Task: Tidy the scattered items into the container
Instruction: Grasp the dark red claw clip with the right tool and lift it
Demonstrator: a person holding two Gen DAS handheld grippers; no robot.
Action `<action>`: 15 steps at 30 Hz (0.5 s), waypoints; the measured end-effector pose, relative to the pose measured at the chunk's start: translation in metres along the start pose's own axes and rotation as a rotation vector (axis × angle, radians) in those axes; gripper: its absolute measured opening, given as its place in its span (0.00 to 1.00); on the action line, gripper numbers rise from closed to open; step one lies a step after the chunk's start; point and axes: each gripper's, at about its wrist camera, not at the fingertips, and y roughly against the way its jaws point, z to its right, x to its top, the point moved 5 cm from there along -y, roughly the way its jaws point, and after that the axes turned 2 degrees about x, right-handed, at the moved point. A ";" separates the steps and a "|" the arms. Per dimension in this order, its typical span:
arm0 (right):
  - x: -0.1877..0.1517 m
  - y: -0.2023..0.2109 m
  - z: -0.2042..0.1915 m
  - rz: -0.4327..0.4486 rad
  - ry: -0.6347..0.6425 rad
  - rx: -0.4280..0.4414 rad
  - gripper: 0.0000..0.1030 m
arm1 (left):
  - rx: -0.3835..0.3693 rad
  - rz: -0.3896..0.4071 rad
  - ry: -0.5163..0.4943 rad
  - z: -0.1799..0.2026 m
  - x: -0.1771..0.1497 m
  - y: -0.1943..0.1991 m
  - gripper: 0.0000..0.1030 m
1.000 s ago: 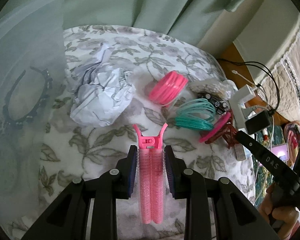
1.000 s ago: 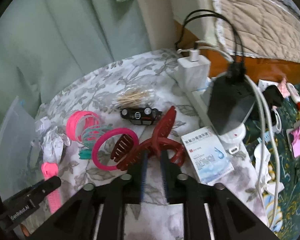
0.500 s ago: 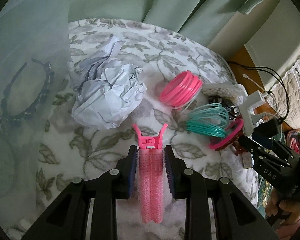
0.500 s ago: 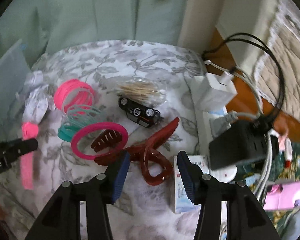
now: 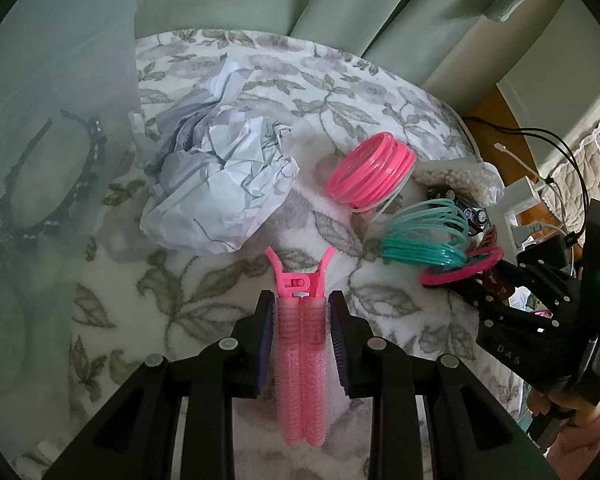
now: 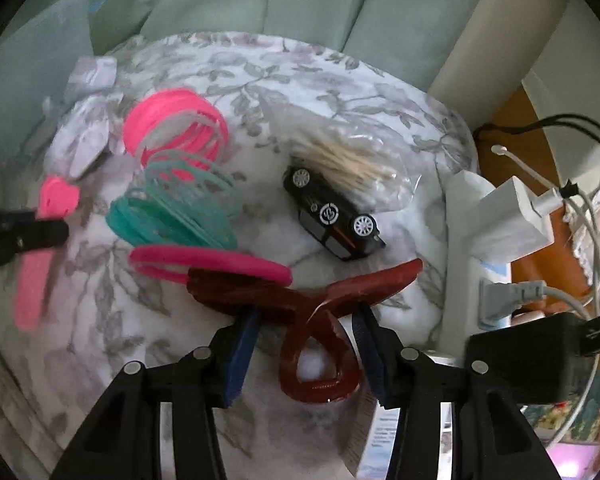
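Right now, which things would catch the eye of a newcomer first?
The pink hair roller clip, gripped upright in the left tool, stands out first. Next come the pink rings and teal rings on the flowered cloth. The dark red claw clip lies between the closing pads of the right tool.

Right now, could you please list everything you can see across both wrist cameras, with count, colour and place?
hair roller clip: one, pink, between the left pads
claw clip: one, dark red, on the cloth between the right jaws
bangle stack: one, pink, mid-table
coil of rings: one, teal, beside the pink stack
single bangle: one, magenta, against the claw clip
toy car: one, black, near the swabs
cotton swabs: one clear bag
crumpled paper: one, white
container: one, translucent, left edge
headband: one, black, inside container
power strip: one, white, right edge
left gripper: shut on the roller clip
right gripper: jaws closing around the claw clip
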 end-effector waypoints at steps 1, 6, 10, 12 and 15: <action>0.000 0.001 0.000 0.000 -0.009 0.003 0.46 | 0.000 0.004 0.000 0.000 0.000 0.001 0.27; -0.007 0.010 -0.004 0.019 -0.042 0.006 0.35 | -0.003 0.014 -0.010 0.001 -0.001 0.006 0.27; -0.016 0.023 -0.008 0.040 -0.140 0.030 0.35 | 0.002 0.026 -0.024 0.002 -0.003 0.011 0.27; -0.023 0.029 -0.014 0.041 -0.194 0.052 0.35 | -0.001 0.028 -0.020 0.001 -0.004 0.015 0.27; -0.033 0.037 -0.022 0.042 -0.269 0.085 0.35 | -0.006 0.037 -0.025 0.000 -0.005 0.022 0.27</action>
